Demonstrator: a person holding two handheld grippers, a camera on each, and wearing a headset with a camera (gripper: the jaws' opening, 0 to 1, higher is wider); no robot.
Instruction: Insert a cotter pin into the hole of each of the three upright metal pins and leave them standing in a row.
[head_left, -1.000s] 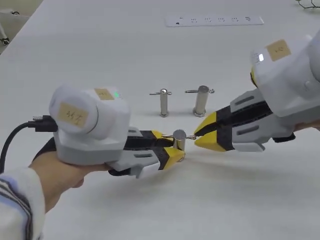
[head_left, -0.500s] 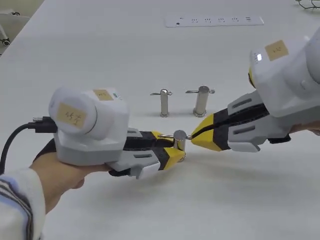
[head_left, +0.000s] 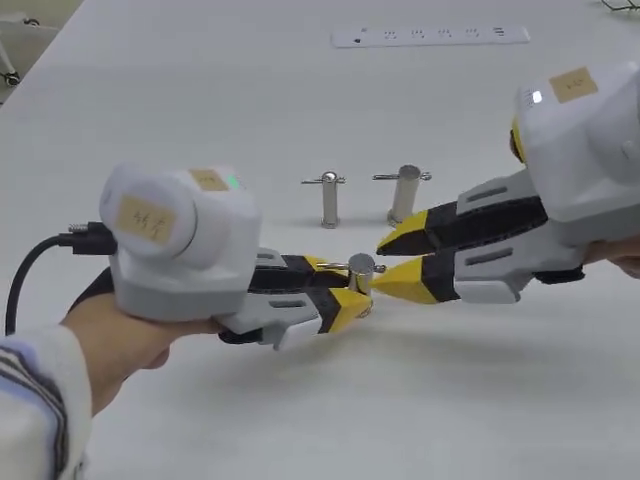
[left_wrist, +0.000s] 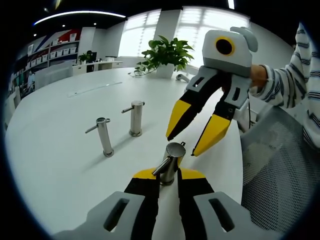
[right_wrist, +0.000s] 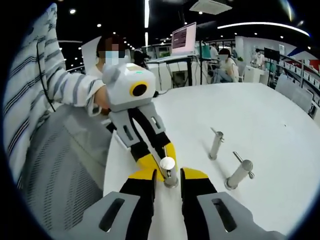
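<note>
My right gripper (head_left: 379, 265) has just opened wide, releasing the cotter pin (left_wrist: 161, 166), which now sits through the near metal pin (head_left: 360, 272) clamped upright by my left gripper (head_left: 352, 303), in front of the two far pins (head_left: 403, 193), so the third insertion looks done.

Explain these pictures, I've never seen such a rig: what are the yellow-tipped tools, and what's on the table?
A person holds two handheld grippers. The wide picture comes from a headset camera; each round one from a gripper's camera. The left gripper is clamped on an upright metal pin with a cotter pin through its hole. The right gripper is open beside it. Behind stand a second metal pin and a third metal pin, each with a cotter pin, on the table. A power strip lies beyond.
</note>
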